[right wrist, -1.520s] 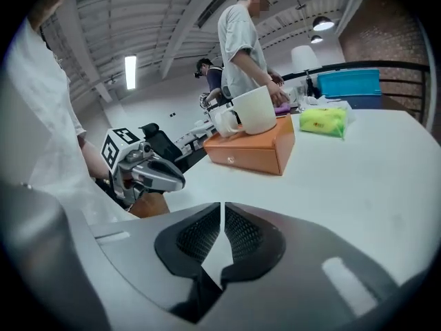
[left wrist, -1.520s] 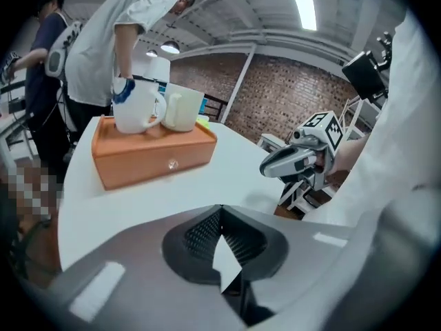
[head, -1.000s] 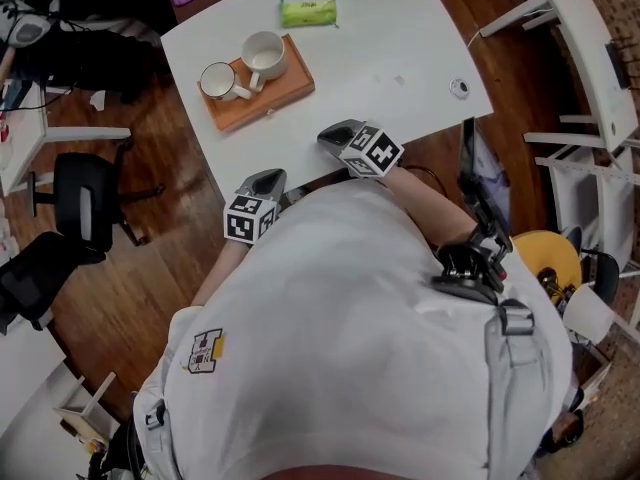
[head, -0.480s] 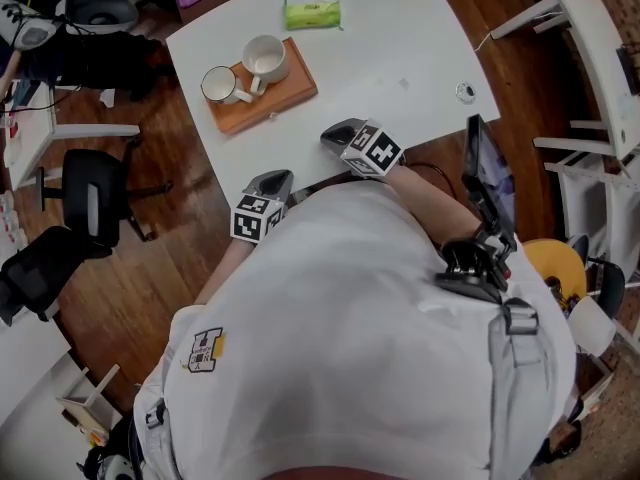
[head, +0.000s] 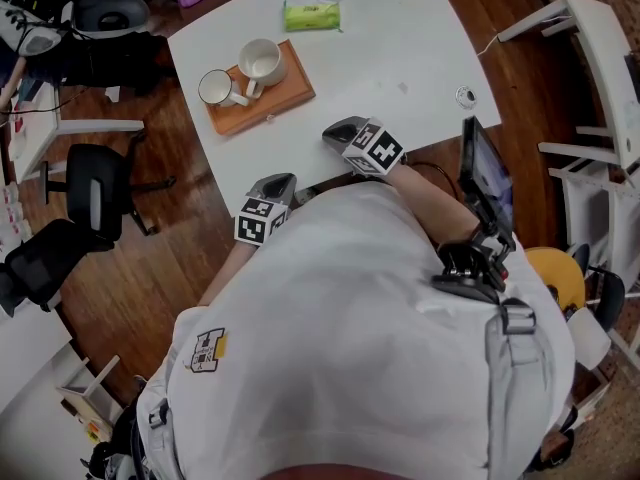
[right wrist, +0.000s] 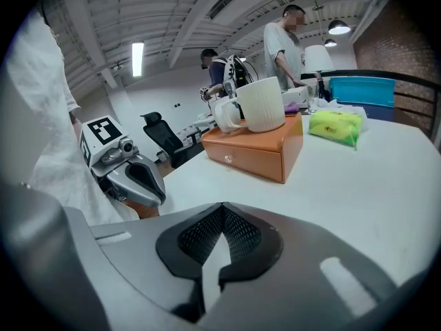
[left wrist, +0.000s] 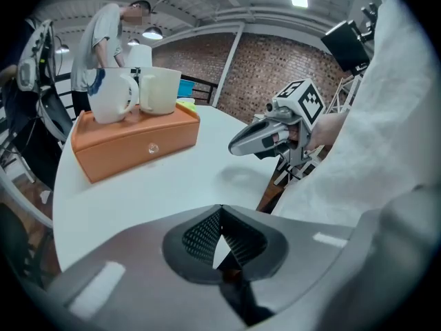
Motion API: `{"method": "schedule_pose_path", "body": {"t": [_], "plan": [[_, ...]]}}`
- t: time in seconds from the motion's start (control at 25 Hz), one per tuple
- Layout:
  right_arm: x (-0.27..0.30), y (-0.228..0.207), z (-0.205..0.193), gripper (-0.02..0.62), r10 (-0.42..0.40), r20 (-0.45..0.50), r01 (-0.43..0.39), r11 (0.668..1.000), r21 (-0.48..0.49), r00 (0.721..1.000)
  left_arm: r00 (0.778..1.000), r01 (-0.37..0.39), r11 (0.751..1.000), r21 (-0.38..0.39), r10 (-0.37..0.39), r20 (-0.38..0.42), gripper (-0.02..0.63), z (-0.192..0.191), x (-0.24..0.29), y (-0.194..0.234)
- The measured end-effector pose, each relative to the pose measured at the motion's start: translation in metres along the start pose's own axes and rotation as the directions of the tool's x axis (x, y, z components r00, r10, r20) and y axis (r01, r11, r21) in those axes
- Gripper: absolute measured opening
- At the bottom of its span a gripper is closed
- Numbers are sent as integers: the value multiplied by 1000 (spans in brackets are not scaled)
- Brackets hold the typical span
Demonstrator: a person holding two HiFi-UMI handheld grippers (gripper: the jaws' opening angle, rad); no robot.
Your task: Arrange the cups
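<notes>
On the white table's [head: 400, 38] far left an orange box [head: 285, 86] lies long side left to right. It bears the upright left cup [head: 214, 86] and right cup [head: 264, 58], handles turned toward each other. A green packet [head: 311, 13] lies beyond. Bare tabletop separates the box from the near-edge left gripper [head: 283, 180] and right gripper [head: 330, 134], both clenched on nothing.
</notes>
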State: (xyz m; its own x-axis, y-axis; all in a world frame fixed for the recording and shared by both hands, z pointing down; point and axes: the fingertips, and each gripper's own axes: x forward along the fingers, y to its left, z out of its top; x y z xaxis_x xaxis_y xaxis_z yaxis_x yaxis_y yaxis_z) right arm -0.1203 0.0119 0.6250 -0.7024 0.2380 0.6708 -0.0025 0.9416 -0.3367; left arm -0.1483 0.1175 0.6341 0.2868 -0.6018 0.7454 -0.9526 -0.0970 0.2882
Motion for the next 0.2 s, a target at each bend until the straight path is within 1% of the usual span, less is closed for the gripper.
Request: {"method": "schedule_pose_path", "body": {"t": [0.2], "plan": [[-6, -14, 0, 0, 20, 1, -20, 1000, -18, 1000, 1000, -23, 999, -23, 23, 1, 0, 11, 12, -4]]}}
